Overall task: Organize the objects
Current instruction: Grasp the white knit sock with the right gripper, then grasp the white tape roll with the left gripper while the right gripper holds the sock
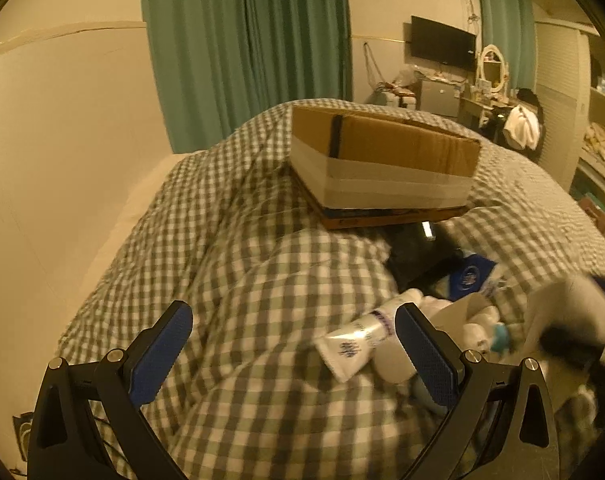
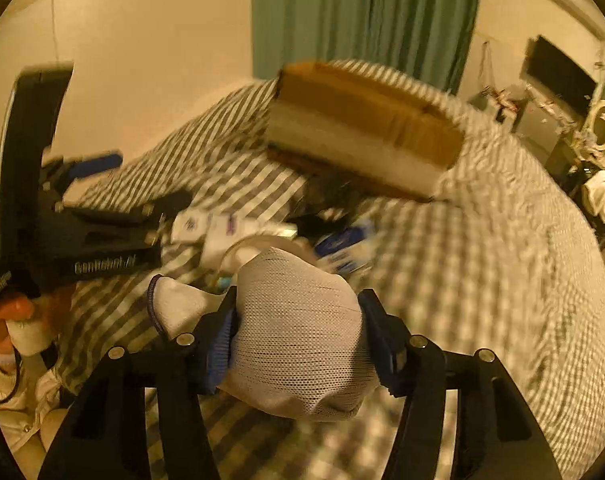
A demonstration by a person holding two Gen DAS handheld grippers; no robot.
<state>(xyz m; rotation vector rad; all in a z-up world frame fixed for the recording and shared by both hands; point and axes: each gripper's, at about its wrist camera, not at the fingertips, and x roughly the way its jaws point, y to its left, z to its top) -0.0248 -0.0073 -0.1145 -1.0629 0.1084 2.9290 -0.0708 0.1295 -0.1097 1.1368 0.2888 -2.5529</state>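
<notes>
My right gripper [image 2: 298, 316] is shut on a rolled white mesh sock [image 2: 298, 336] and holds it above the checked bedspread [image 2: 482, 264]. An open cardboard box [image 1: 382, 156] sits on the bed farther back; it also shows in the right wrist view [image 2: 362, 132]. My left gripper [image 1: 294, 332] is open and empty over the bedspread [image 1: 242, 272], just left of a pile of small items. The pile holds a white tube [image 1: 358, 340], a blue and white packet [image 1: 470, 276] and a black pouch [image 1: 418, 252]. The left gripper also shows at the left of the right wrist view [image 2: 142, 184].
A plain wall [image 1: 62, 160] runs along the bed's left side. Green curtains [image 1: 246, 40] hang behind the bed. A desk with a mirror [image 1: 492, 66], a wall television [image 1: 442, 42] and shelves [image 1: 600, 132] stand at the far right.
</notes>
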